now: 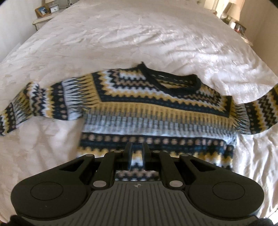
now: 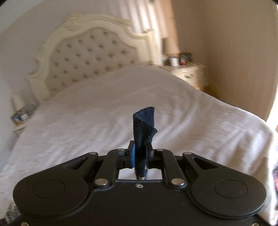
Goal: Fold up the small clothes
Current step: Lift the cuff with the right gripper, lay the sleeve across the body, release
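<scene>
Looking along the left gripper (image 1: 135, 147) first, we see its 2 fingers (image 1: 129, 153) drawn in close, with only a narrow slot between them. Patterned knit fills that slot, so we read the jaws as pinched on the hem of the sweater (image 1: 139, 107); the contact itself is blurred and partly hidden by the finger bodies.

The sweater lies face up on the white bed cover (image 1: 121, 38), in zigzag bands of navy, mustard, white and grey. Its neckline (image 1: 173, 83) points toward 12 o'clock and slightly right, and the hem sits at 6 o'clock, right at the fingertips. The long axis, sleeve to sleeve, runs from 9 o'clock to 3 o'clock. The sleeve at 9 o'clock (image 1: 26, 104) droops toward the lower left corner. The sleeve at 3 o'clock (image 1: 260, 111) curves upward and runs out of the picture's edge. A bedside table with a framed photo (image 1: 41, 10) stands at 11 o'clock.

Along the right gripper (image 2: 140, 153) we find the jaws nearly together and clamped on a dark navy ribbed strip (image 2: 144, 125). It looks like a cuff or edge of the sweater, though we cannot tell which part. The strip stands upright out of the jaws toward 12 o'clock, curled on itself at the top, with its long axis vertical. Behind it spreads the bed cover, with a tufted cream headboard (image 2: 86, 52) at 11 o'clock and a nightstand (image 2: 187, 73) at 1 o'clock. This whole view is soft with blur.
</scene>
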